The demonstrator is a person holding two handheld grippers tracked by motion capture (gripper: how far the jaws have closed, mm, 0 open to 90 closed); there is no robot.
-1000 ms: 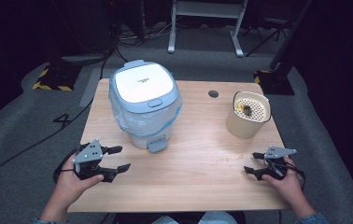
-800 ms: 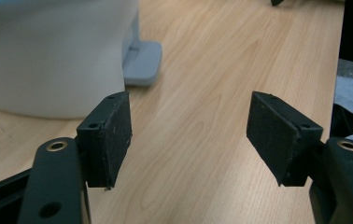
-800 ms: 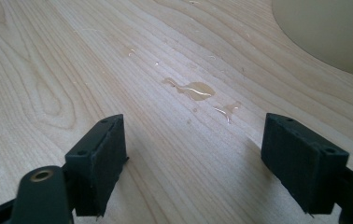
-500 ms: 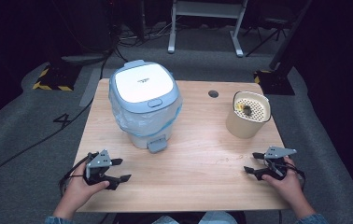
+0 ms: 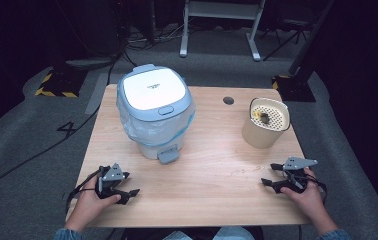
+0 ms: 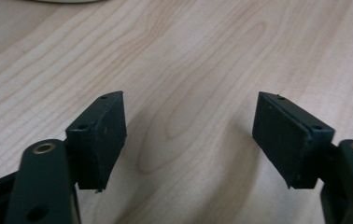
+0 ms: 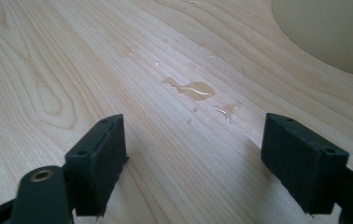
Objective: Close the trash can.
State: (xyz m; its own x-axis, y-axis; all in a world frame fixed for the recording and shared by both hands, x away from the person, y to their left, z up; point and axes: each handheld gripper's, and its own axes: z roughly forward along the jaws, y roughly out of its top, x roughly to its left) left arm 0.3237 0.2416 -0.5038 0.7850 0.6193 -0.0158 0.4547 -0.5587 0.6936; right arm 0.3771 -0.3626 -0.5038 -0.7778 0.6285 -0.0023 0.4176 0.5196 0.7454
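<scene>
A blue-and-white bin (image 5: 154,110) with a shut lid, a clear liner and a foot pedal stands at the back left of the wooden table (image 5: 212,165). A beige container (image 5: 264,121) with a perforated top, something small and dark on it, stands at the back right. My left gripper (image 5: 131,195) rests low at the front left, open, with only bare wood (image 6: 188,116) between its jaws. My right gripper (image 5: 271,175) sits at the front right, open too. A small puddle (image 7: 194,89) lies on the wood ahead of it, and the beige container (image 7: 333,32) rises at that view's upper right.
A round cable hole (image 5: 228,100) is in the tabletop near the back edge. Cables trail from both grippers off the front corners. Grey carpet surrounds the table, with a desk frame (image 5: 222,25) and dark equipment behind it.
My left gripper has moved toward the table's front edge and settled lower. The right gripper has stayed in place.
</scene>
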